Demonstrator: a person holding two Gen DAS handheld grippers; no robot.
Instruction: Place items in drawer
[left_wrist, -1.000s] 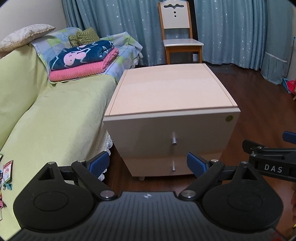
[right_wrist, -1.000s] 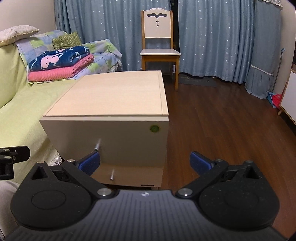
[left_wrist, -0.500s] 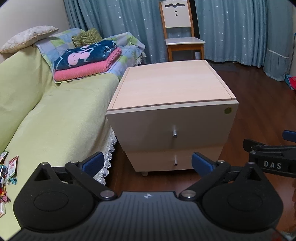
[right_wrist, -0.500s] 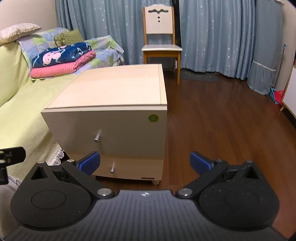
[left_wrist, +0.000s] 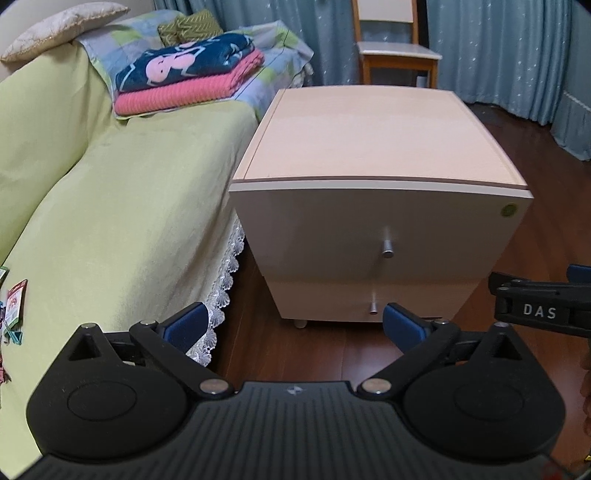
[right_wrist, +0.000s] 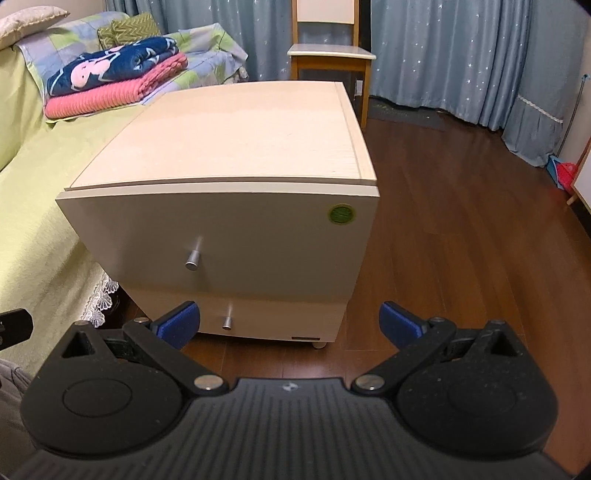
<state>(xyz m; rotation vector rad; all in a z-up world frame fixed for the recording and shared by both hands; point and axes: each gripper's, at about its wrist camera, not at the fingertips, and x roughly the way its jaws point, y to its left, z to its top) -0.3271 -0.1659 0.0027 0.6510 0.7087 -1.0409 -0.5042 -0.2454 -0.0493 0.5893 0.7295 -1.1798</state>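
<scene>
A pale wood-laminate bedside cabinet with two drawers (left_wrist: 373, 162) stands on a dark brown wooden floor (right_wrist: 461, 229), its left side just beside a sofa draped in a light green cover with a white lace hem (left_wrist: 122, 206). The cabinet's front faces both cameras, and its long axis runs away from them toward a wooden chair with a white seat (right_wrist: 330, 55) in front of blue star-patterned curtains (right_wrist: 443, 48). The upper drawer front (right_wrist: 229, 236) and the lower drawer front (right_wrist: 266, 317) are both shut flush, each with a small cylindrical metal knob pointing toward the viewer – the upper knob (right_wrist: 192, 260), the lower knob (right_wrist: 227, 322). A round green sticker (right_wrist: 341, 214) sits at the upper drawer's top right corner.

The left gripper (left_wrist: 295, 326) is held level and low, aimed at the cabinet front, its blue-padded fingers spread wide and holding nothing. The right gripper (right_wrist: 290, 325) is posed alike – level, facing the drawers from slightly to the right, fingers wide apart and empty. Neither touches the cabinet.

On the sofa seat at the far left edge of the left view lie a few small colourful packets (left_wrist: 14, 299), too small to identify. Farther back rest a folded navy and pink blanket stack (left_wrist: 184, 81) and a beige pillow (left_wrist: 62, 26).
</scene>
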